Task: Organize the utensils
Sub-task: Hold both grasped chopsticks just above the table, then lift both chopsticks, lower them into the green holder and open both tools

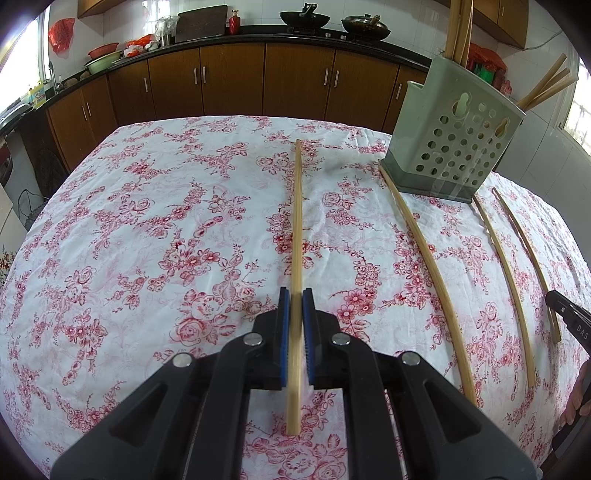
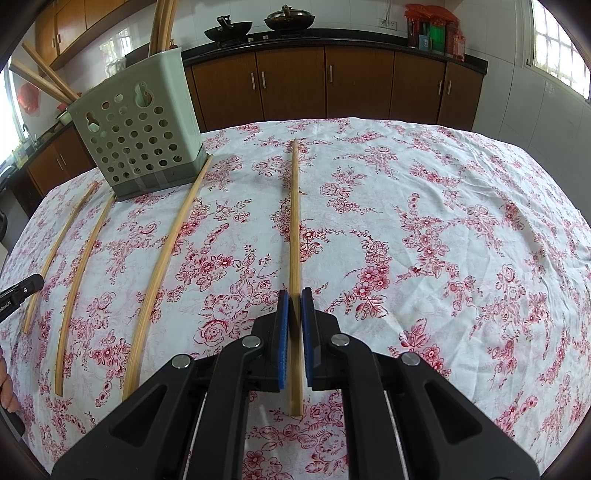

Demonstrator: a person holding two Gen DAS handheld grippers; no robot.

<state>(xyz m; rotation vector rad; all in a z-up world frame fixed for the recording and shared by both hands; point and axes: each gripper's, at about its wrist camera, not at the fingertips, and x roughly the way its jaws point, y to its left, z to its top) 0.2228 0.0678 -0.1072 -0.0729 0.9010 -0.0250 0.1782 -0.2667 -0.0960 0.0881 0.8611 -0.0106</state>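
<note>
My left gripper point(image 1: 296, 299) is shut on a bamboo chopstick point(image 1: 297, 229) that points away over the floral tablecloth. My right gripper point(image 2: 294, 297) is shut on another bamboo chopstick point(image 2: 294, 221) in the same way. A pale green perforated utensil holder point(image 1: 452, 144) stands at the back right in the left wrist view and at the back left in the right wrist view point(image 2: 136, 133), with several chopsticks standing in it. Three loose chopsticks point(image 1: 432, 266) lie on the cloth beside the holder, also in the right wrist view point(image 2: 166, 251).
The table point(image 1: 147, 221) wears a white cloth with red flowers. Brown kitchen cabinets point(image 1: 229, 77) and a dark counter with two woks point(image 1: 304, 18) run behind it. The right gripper's tip point(image 1: 569, 317) shows at the left view's right edge.
</note>
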